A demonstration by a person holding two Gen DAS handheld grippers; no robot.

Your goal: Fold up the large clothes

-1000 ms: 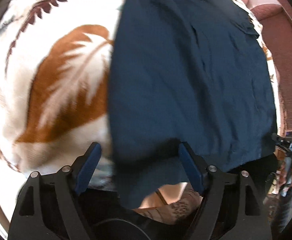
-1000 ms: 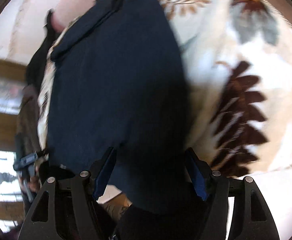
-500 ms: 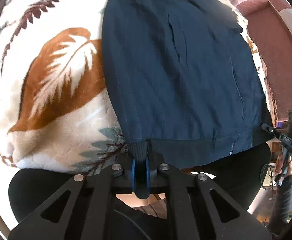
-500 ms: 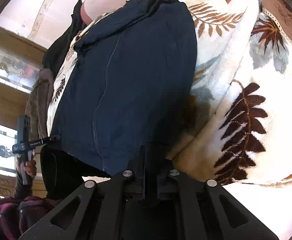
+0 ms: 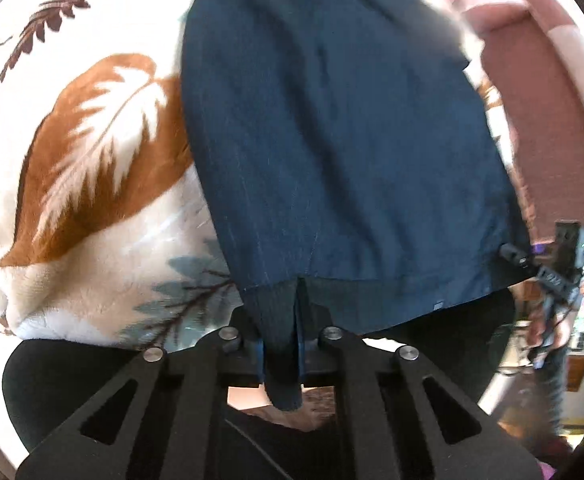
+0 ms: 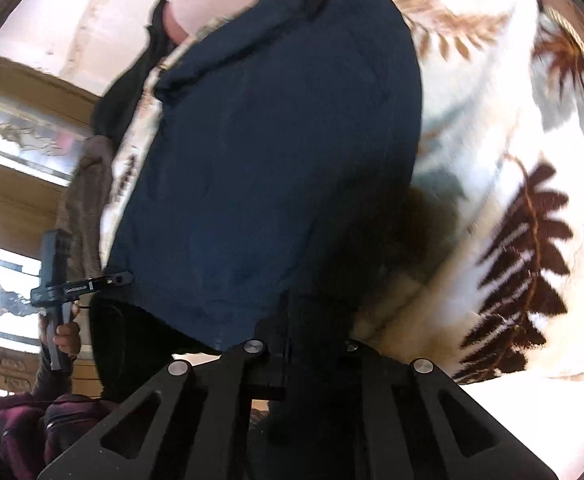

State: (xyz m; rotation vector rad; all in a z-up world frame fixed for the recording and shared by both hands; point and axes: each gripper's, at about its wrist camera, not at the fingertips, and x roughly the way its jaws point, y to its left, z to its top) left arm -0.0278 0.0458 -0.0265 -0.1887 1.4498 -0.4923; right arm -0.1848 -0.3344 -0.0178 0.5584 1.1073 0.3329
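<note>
On the leaf-print blanket (image 5: 91, 168), we pinch the navy jacket (image 5: 332, 140) hem: left claw (image 5: 281, 356) clamped on it, right claw (image 6: 292, 344) closing on its corner.

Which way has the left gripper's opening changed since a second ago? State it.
Yes. The left gripper has gone from wide open to shut on the navy garment's ribbed hem corner, which lies on the leaf-print blanket.

A cream fleece blanket (image 5: 103, 184) with brown and grey leaf print covers the supporting surface; a dark navy garment (image 5: 332, 140) lies flat directly on it, ahead of the tool.
</note>
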